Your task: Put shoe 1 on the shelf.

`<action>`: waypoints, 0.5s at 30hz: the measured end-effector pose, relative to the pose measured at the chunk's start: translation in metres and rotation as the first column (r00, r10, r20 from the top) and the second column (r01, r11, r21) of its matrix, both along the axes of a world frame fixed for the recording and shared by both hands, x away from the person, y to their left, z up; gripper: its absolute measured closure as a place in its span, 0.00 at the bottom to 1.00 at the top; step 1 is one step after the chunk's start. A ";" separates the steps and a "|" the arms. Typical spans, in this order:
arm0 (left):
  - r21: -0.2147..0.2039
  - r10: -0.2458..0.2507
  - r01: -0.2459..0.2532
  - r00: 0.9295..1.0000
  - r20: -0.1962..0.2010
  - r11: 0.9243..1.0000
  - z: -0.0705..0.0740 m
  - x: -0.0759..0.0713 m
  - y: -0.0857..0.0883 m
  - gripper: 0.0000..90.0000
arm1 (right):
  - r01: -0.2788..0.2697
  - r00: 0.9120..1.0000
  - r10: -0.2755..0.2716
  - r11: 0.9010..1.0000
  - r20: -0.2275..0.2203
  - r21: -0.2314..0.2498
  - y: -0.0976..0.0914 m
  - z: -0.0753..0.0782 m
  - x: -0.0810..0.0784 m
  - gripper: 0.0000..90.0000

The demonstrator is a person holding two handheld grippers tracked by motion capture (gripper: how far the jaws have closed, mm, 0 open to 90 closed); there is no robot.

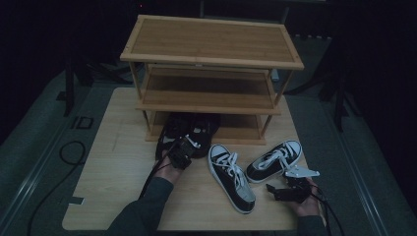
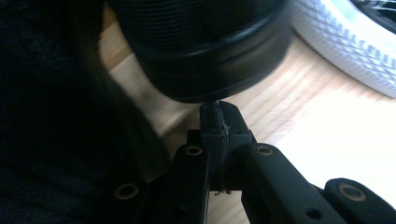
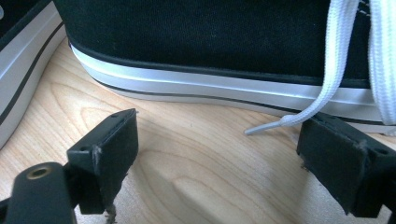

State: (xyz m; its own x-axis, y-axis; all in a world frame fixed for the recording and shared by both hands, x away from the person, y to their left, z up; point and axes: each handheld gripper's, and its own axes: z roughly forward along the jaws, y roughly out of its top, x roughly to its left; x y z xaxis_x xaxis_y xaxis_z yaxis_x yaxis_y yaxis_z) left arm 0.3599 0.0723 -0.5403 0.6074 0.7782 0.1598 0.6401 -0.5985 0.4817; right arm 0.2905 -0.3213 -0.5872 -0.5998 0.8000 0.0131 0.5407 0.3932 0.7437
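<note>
The black shoes (image 1: 189, 129) lie side by side at the front of the rack (image 1: 211, 63), toes tucked under its bottom shelf (image 1: 236, 133) and heels out on the surface (image 1: 123, 162). Their long axes run roughly from 6 to 12 o'clock. My left gripper (image 1: 182, 146) sits right at those heels, with its fingers pressed together on nothing. In the left gripper view the tip of the left gripper (image 2: 218, 109) meets the rounded dark heel (image 2: 205, 51) at 12 o'clock, touching it or just short of it. I judge that a push along that axis would slide the shoe deeper onto the shelf.

To the right, the middle sneaker (image 1: 232, 178) lies on the surface with its toe towards 5 o'clock. The right sneaker (image 1: 275, 161) lies beside it, its long axis slanting from 8 to 2 o'clock.

My right gripper (image 1: 276, 190) rests low on the surface just at 6 o'clock of that sneaker, fingers wide apart and empty. In the right gripper view the right gripper (image 3: 224, 149) faces the sneaker's side wall (image 3: 210, 37) broadside at 12 o'clock. A loose lace end (image 3: 280, 121) trails down close to one finger. My right hand is the nearer one to this sneaker. As it lies crosswise to my fingers, I reckon I must come over its upper rather than along its length.
</note>
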 end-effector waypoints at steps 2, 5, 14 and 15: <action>0.001 -0.005 0.005 1.000 0.006 1.000 -0.002 0.001 0.000 1.00 | 0.000 1.000 0.000 1.000 0.000 -0.002 0.000 0.000 0.000 0.14; 0.009 0.000 0.000 1.000 0.009 1.000 -0.004 0.004 -0.005 1.00 | 0.000 1.000 0.000 1.000 0.000 -0.002 0.000 0.000 0.000 0.14; 0.006 0.039 -0.039 0.999 0.025 0.999 -0.007 0.017 -0.016 1.00 | 0.000 1.000 0.000 1.000 0.000 0.000 0.000 0.000 0.000 0.14; 0.006 0.041 -0.041 0.999 0.026 0.999 -0.007 0.019 -0.018 1.00 | 0.000 1.000 0.000 1.000 0.000 0.001 0.000 0.000 0.000 0.14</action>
State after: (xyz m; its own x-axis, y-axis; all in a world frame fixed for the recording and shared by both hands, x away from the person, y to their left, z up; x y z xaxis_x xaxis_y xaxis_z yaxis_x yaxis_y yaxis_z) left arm 0.3787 0.0543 -0.5474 0.5708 0.8011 0.1801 0.6513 -0.5753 0.4948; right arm 0.2905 -0.3214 -0.5872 -0.6000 0.7999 0.0137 0.5407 0.3928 0.7439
